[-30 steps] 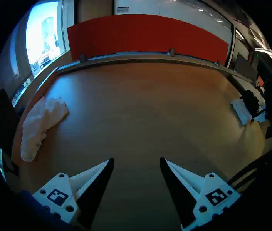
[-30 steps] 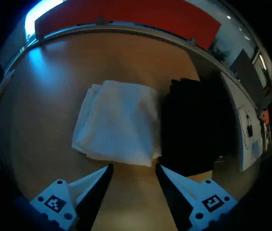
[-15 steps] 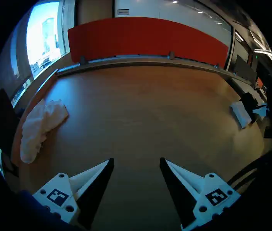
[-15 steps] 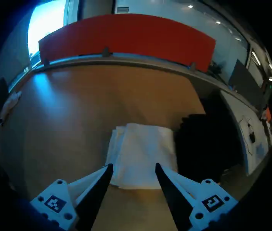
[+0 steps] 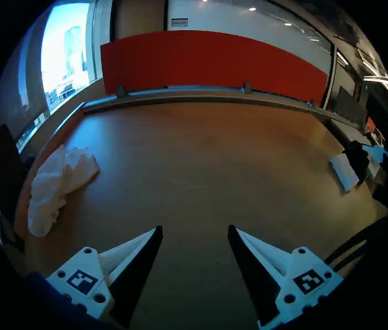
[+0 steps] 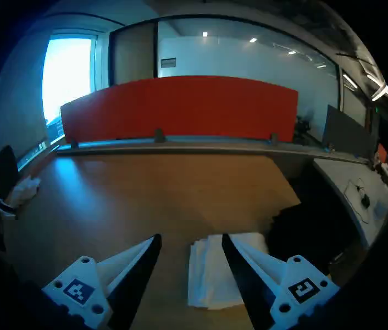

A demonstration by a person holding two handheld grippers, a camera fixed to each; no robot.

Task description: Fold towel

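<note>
White towel [image 5: 56,187] is lying crumpled, ahead-left of the wide-open left gripper [image 5: 194,227] — probably limp, light, best pinched at a corner — right gripper [image 6: 190,236] gaping empty too.

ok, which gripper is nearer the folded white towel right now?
Right. The right gripper is just over the folded towel, seen between its open fingers. The left gripper is well away, the towel far off to its right.

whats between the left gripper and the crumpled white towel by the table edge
Only bare wooden tabletop. In the left gripper view the open left gripper and the crumpled towel sit apart, with nothing on the stretch between them.
</note>
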